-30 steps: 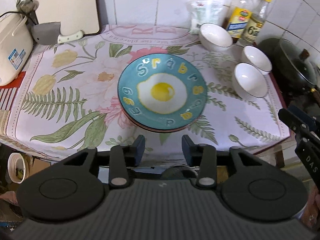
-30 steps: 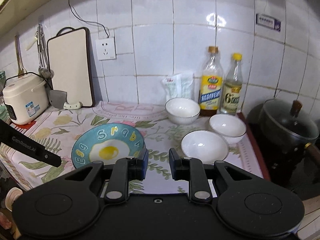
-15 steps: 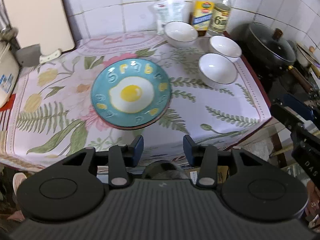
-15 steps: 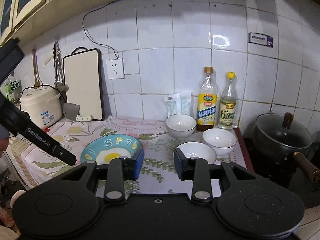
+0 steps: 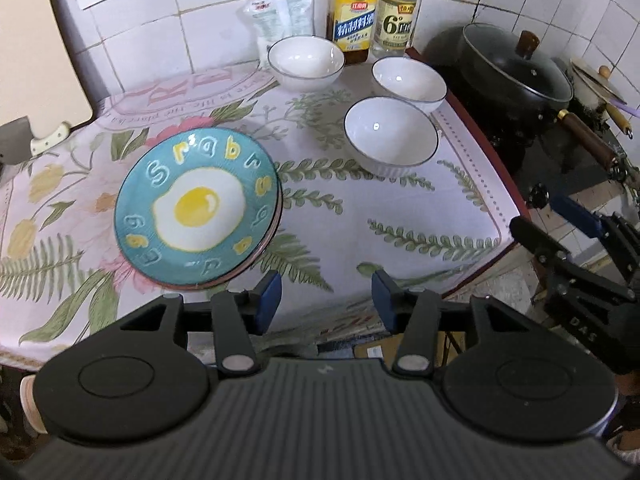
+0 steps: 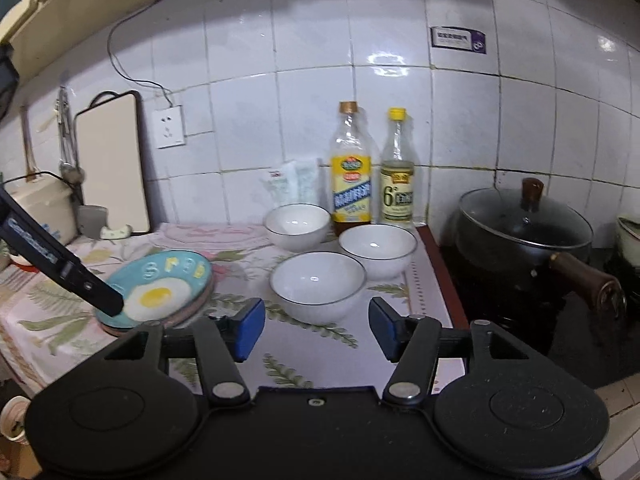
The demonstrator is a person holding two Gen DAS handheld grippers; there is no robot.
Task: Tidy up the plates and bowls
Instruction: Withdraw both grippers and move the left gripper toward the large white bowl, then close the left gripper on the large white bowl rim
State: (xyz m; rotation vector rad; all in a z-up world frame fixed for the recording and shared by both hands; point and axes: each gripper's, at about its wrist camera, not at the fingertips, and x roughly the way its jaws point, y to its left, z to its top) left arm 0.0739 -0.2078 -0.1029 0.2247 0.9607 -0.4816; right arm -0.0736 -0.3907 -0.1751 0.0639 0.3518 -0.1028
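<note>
Left wrist view: steep look down from over the near edge of the floral-cloth tabletop [image 5: 328, 216], facing the tiled wall. Right wrist view: lower, closer to level, from the same edge. Shared: teal fried-egg plate [image 5: 196, 208] [image 6: 160, 288], three white bowls [image 5: 390, 138] [image 6: 318, 284], two bottles [image 5: 352, 4] [image 6: 352, 176], black lidded pot [image 5: 516, 76] [image 6: 524, 228].

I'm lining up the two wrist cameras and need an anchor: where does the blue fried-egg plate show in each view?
Left wrist view: the blue fried-egg plate lies left of centre, topping a stack on the floral cloth.
Right wrist view: the plate sits lower left, partly behind the left gripper's finger.
Shared landmark: the yellow-labelled bottle at the tiled wall.
</note>
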